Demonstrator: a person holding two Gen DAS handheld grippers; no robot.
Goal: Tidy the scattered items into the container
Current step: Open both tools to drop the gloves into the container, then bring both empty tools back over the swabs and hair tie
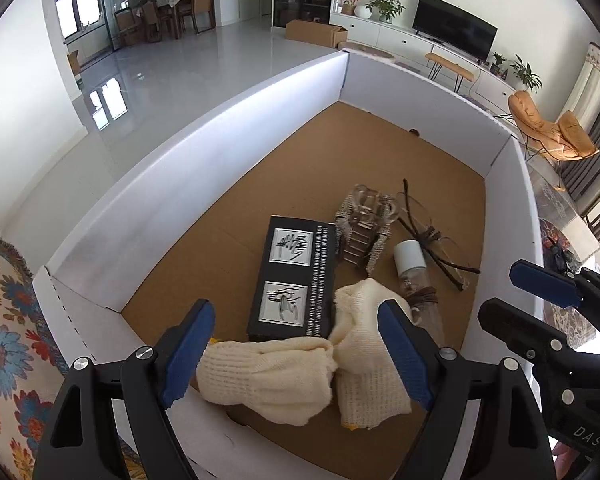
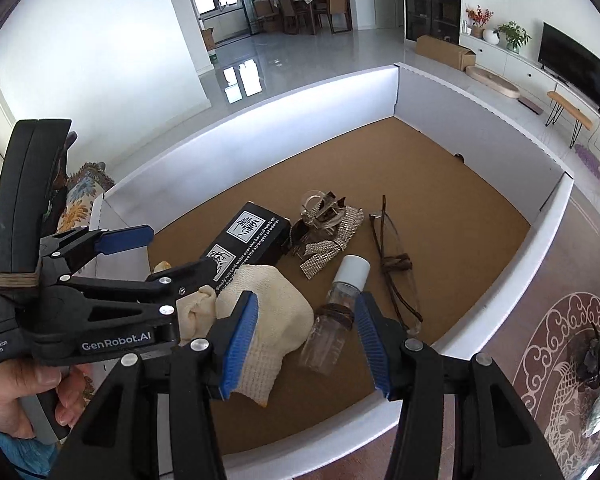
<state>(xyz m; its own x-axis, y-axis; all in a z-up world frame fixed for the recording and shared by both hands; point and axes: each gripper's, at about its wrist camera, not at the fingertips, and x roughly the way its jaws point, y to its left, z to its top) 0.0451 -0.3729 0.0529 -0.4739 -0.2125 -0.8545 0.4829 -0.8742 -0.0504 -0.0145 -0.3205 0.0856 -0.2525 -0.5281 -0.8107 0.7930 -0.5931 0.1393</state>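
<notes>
A large white-walled box (image 1: 204,152) with a brown cardboard floor holds a black printed box (image 1: 296,276), a cream knit glove (image 1: 292,372), a rhinestone hair clip (image 1: 364,228), a clear bottle with a white cap (image 1: 410,264) and folded glasses (image 1: 432,236). My left gripper (image 1: 296,354) is open above the glove and holds nothing. My right gripper (image 2: 306,344) is open and empty above the glove (image 2: 260,320) and the bottle (image 2: 336,312). The left gripper also shows in the right wrist view (image 2: 172,252).
A floral cushion (image 1: 4,320) lies left of the box. A patterned table top (image 2: 560,352) with small dark and silvery items (image 2: 598,364) lies to its right. Beyond are a tiled floor, a TV unit and an orange chair (image 1: 548,128).
</notes>
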